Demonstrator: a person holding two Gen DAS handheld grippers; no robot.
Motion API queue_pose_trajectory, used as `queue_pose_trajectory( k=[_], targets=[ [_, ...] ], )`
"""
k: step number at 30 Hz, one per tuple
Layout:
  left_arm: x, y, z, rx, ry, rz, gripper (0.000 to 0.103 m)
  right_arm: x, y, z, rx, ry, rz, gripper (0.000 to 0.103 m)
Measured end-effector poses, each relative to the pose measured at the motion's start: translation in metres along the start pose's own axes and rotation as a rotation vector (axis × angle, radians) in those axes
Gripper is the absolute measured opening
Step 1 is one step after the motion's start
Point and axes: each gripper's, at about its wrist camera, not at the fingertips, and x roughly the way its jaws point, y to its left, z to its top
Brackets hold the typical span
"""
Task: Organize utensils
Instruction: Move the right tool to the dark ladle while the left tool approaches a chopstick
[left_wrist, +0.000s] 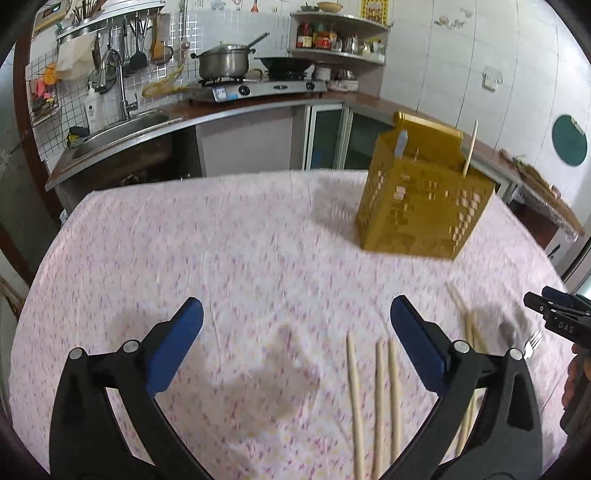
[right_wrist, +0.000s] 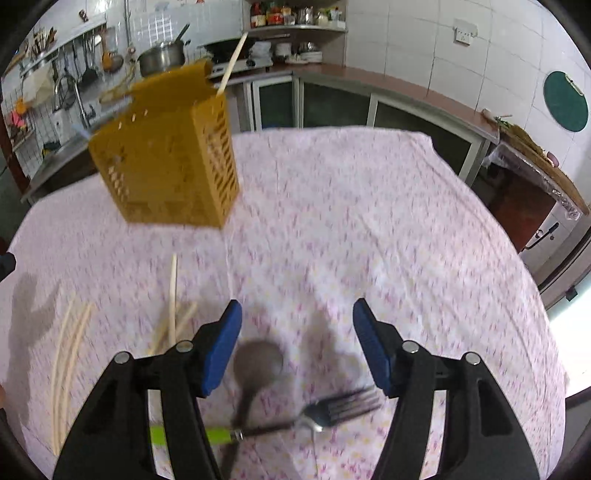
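A yellow perforated utensil holder stands on the pink floral tablecloth, with one chopstick and a blue-handled utensil in it. It also shows in the right wrist view. My left gripper is open and empty above the cloth; several loose chopsticks lie just right of centre between its fingers. My right gripper is open and empty above a dark spoon and a green-handled fork. More chopsticks lie to its left.
A kitchen counter with a sink, a stove and a pot runs behind the table. Cabinets stand beyond the far edge. The right gripper's tip shows at the right of the left wrist view, near fork tines.
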Motion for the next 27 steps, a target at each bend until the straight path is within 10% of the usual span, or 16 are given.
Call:
queue_pose_trajectory(
  k=[27],
  targets=[
    [0.051, -0.026, -0.04, 0.036, 0.236, -0.047, 0.061, 0.028, 0.018, -0.025, 0.014, 0.17, 0.018, 0.045]
  ],
)
